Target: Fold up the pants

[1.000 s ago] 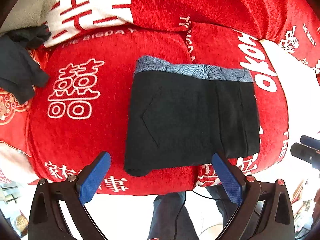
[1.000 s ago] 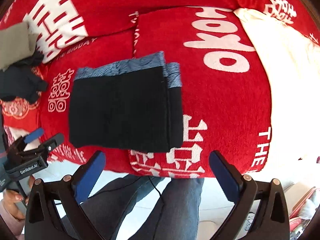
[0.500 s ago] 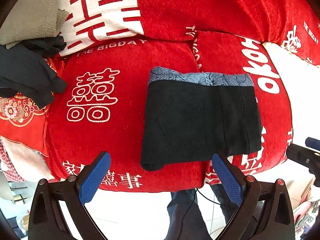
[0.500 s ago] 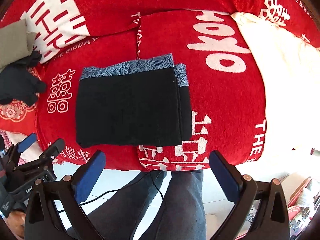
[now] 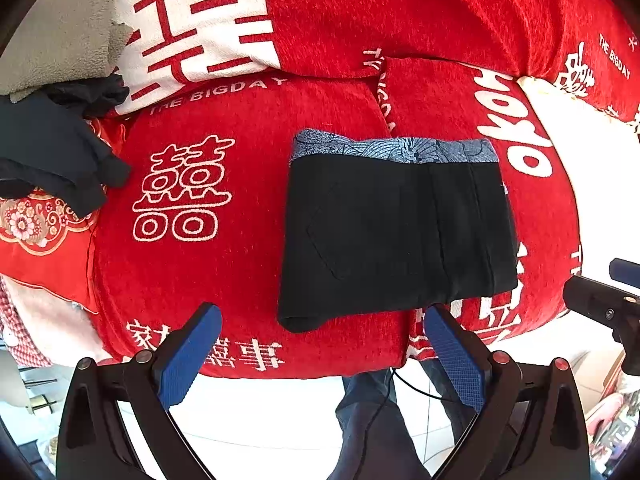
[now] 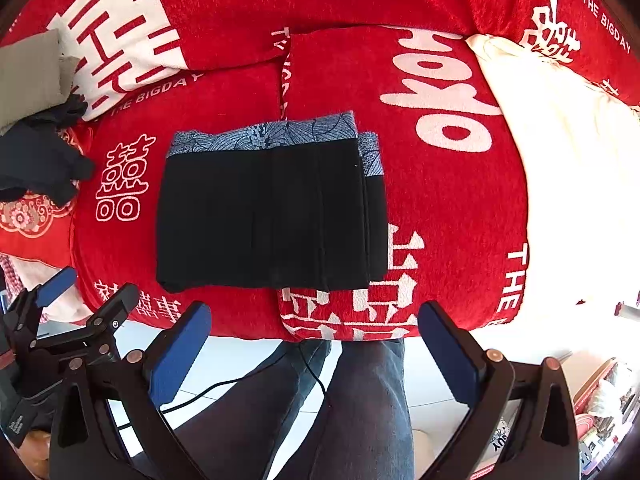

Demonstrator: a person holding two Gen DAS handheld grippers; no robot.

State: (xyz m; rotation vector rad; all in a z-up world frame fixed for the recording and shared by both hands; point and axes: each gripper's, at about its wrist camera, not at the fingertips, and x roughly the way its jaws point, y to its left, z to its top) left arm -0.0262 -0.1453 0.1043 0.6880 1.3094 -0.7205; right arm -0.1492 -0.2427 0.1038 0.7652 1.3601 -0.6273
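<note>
The black pants (image 5: 396, 236) (image 6: 268, 216) lie folded into a compact rectangle on the red sofa seat (image 5: 208, 280), their blue patterned waistband along the far edge. My left gripper (image 5: 320, 356) hangs open just off the seat's front edge, nothing between its blue pads. It also shows at the lower left of the right wrist view as the left gripper (image 6: 80, 300). My right gripper (image 6: 316, 352) is open too, held back from the sofa above a person's jeans-clad legs (image 6: 352, 408). Neither gripper touches the pants.
A dark garment (image 5: 48, 152) and a grey fleece (image 5: 56, 48) are piled at the sofa's left end. A cream blanket (image 6: 572, 168) covers the right side. A red patterned cushion (image 5: 36, 240) sits at the left. A black cable (image 6: 312, 372) dangles by the legs.
Both grippers have pulled back and up from the sofa, so the folded pants look smaller and farther away. The pants have not moved.
</note>
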